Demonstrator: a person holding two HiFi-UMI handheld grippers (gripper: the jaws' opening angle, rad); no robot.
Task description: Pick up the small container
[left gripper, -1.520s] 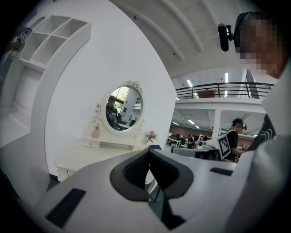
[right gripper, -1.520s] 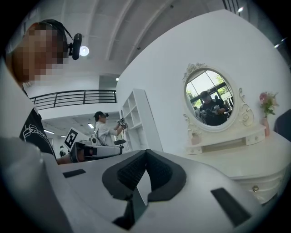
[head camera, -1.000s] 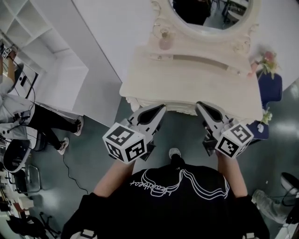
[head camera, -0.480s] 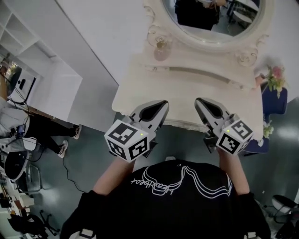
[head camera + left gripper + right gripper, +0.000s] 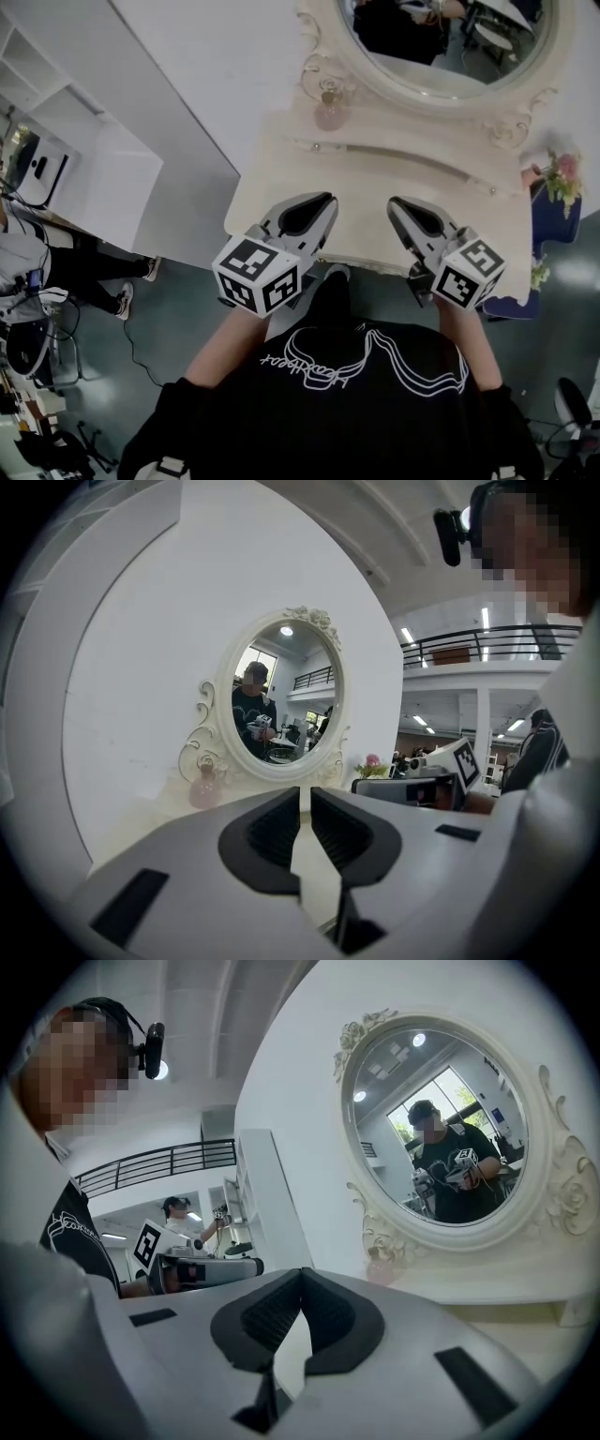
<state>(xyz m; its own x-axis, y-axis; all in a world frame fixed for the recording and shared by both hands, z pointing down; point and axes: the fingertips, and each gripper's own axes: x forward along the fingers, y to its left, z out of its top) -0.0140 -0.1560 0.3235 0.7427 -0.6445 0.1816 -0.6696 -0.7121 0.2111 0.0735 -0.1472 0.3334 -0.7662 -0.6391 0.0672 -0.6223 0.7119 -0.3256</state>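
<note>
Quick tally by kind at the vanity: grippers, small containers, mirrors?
Grippers: 2, the left gripper, whose jaws have just been opening a little with nothing between them, and the right gripper
Small pink container: 1
Oval mirror: 1
Total: 4

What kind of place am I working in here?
Likely a mock bedroom corner staged in an open lab hall: an ornate white dressing table and oval mirror against a partition wall, with a mezzanine railing and another person beyond.

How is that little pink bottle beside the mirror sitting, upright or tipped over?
Upright. The pink bottle stands on its base on the dressing table, with its neck pointing up.
</note>
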